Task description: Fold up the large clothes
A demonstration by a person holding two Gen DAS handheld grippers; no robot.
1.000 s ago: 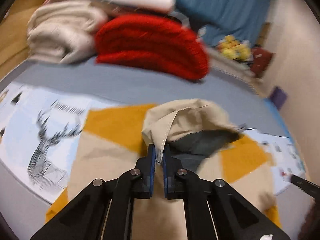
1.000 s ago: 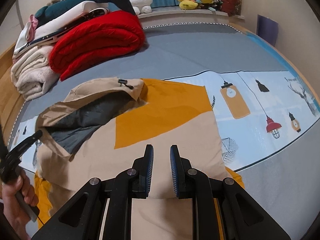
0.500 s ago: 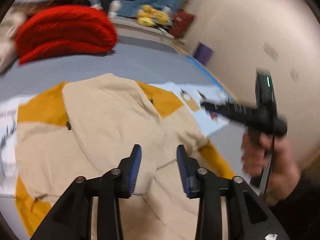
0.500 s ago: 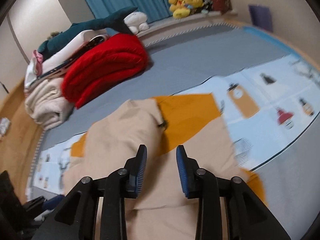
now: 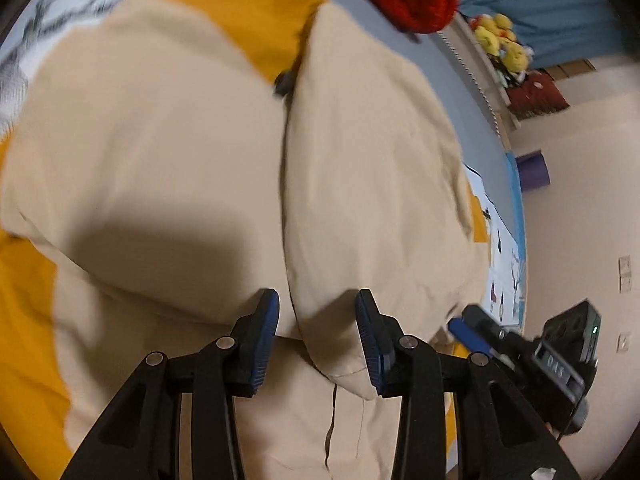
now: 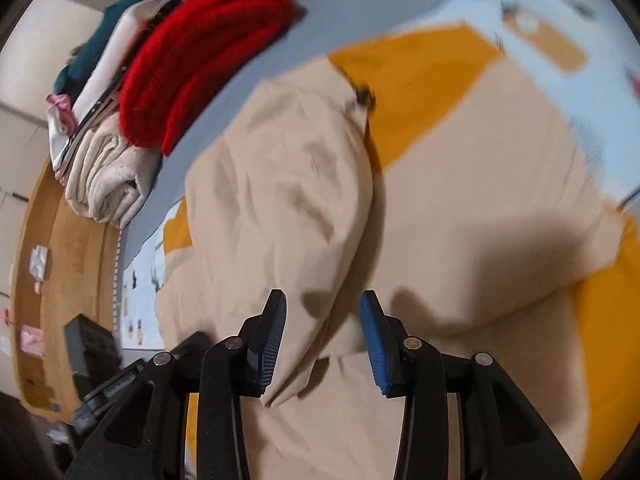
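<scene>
Beige and mustard fabric, the jacket [image 5: 168, 152] lies folded flat on the grey bed [image 6: 256, 60], its lower flap edge between the spread, non-gripping fingers of the left tool [image 5: 317, 332] and the right tool [image 6: 323, 340], whose jaws have just been opening.

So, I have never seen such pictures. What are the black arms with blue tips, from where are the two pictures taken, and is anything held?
They are two hand-held grippers, one in each hand of a person. Each picture comes from a camera on one gripper, looking along its fingers. The left gripper and right gripper have just been opening; the fold of a beige and orange jacket lies between the fingers, not pinched. The jacket lies on a bed, near a red blanket.
</scene>
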